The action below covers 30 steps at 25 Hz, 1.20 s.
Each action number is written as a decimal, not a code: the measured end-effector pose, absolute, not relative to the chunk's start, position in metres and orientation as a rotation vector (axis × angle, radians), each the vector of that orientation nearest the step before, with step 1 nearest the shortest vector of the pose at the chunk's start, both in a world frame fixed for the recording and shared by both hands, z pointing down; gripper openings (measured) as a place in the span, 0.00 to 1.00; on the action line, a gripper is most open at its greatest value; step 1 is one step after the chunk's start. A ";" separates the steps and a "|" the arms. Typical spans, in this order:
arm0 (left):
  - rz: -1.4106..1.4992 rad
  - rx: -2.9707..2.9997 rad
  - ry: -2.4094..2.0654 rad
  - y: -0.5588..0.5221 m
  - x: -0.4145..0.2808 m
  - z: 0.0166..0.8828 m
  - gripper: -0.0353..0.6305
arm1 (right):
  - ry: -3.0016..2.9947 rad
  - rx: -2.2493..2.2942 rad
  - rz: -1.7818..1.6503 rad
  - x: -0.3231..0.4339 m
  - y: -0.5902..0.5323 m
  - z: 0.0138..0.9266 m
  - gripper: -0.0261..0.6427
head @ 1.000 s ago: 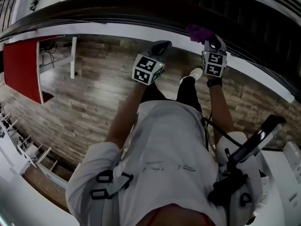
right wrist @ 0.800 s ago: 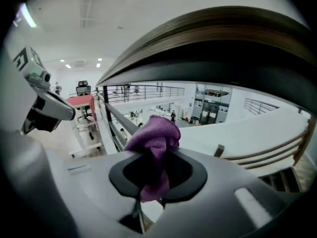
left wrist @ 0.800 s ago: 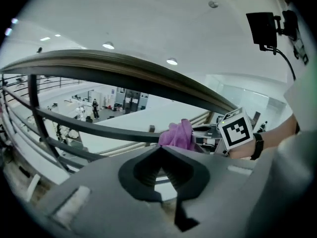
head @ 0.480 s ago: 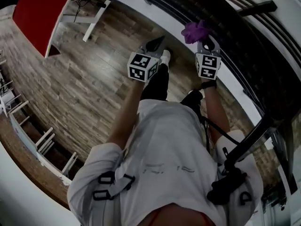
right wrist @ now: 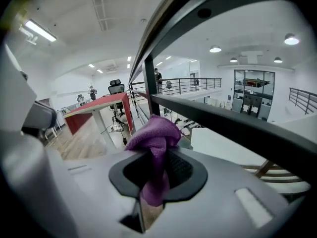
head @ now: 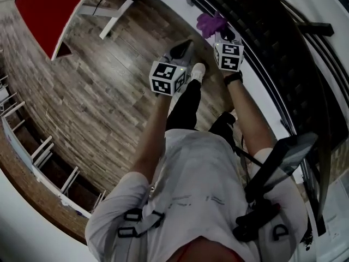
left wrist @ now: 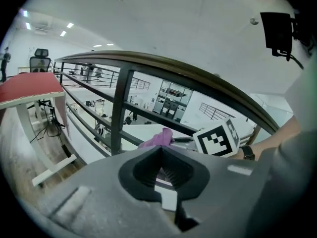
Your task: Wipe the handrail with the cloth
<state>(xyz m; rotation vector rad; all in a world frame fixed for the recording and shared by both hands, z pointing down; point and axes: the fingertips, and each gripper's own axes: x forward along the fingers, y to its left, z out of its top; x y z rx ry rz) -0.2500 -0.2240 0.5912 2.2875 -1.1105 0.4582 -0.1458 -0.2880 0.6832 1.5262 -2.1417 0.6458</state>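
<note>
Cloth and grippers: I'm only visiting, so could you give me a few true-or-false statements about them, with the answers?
1. The right gripper is clamped on a purple cloth. True.
2. The left gripper grips a second cloth. False: its jaws are together with nothing between them.
3. A red-topped table stands on a wooden floor. True.
4. The cloth lies draped over the top of the handrail. False: it is bunched up in the right gripper's jaws, below the top rail.
</note>
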 end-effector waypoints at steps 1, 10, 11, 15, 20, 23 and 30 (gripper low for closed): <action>0.437 2.265 -1.140 -0.230 -0.258 0.594 0.05 | -2.147 1.514 0.653 -0.155 -0.302 0.691 0.12; 0.411 2.163 -1.215 -0.273 -0.302 0.639 0.05 | -2.155 1.555 0.718 -0.207 -0.422 0.749 0.12; 0.421 2.157 -1.212 -0.275 -0.305 0.644 0.05 | -2.147 1.559 0.711 -0.210 -0.434 0.754 0.12; 0.450 2.156 -1.186 -0.272 -0.303 0.643 0.05 | -2.084 1.568 0.680 -0.208 -0.460 0.761 0.12; 0.469 2.169 -1.148 -0.267 -0.297 0.643 0.05 | -1.985 1.484 0.611 -0.210 -0.455 0.770 0.11; 0.477 2.178 -1.119 -0.265 -0.282 0.646 0.05 | -1.929 1.519 0.628 -0.186 -0.438 0.777 0.11; 0.481 2.228 -1.042 -0.248 -0.232 0.644 0.05 | -1.779 1.620 0.755 -0.102 -0.351 0.785 0.11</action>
